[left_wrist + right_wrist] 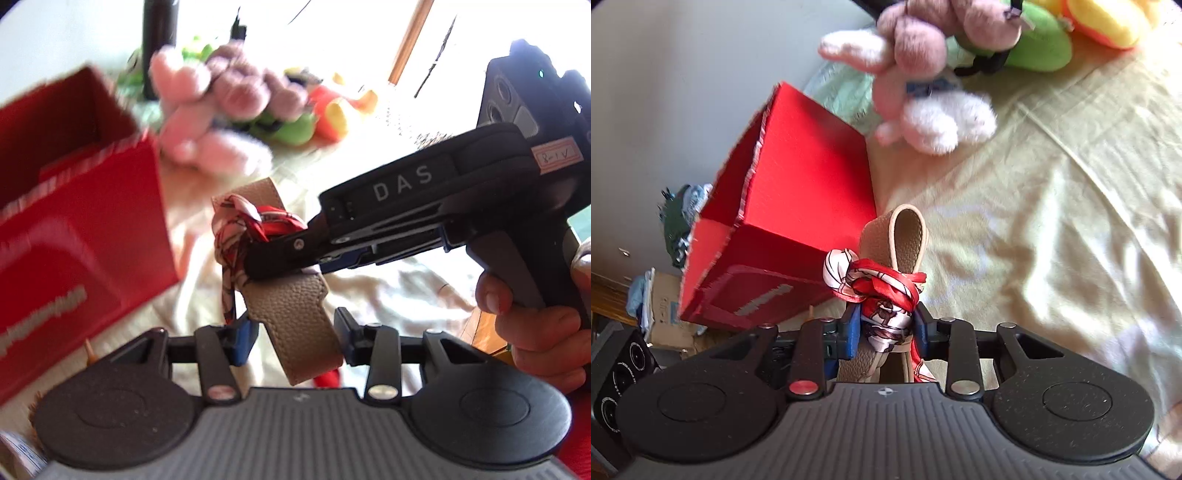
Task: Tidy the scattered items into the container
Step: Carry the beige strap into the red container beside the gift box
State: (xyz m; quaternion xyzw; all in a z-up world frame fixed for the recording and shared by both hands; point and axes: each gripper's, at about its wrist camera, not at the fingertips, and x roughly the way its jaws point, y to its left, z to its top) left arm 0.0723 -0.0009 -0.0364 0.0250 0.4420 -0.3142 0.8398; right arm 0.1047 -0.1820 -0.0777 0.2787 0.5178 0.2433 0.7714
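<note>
Right beside the red cardboard box (798,206), the right claw (886,332) was clamped tight on a tan pebbled-leather strap (908,236) with a red and white silk scarf (882,284) knotted round it, held up off the pale yellow bedsheet (1052,206). The left claw (291,339) sat wide open with the strap's lower end hanging between its fingers, gripping nothing. A pink and white plush bunny (923,92) lay further back.

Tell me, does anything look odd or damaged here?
The red box has frayed, ragged rims, as if its top was torn or cut off. The tan leather strap, with a red-white scarf knotted around it, is held by the right gripper, outside the box.
</note>
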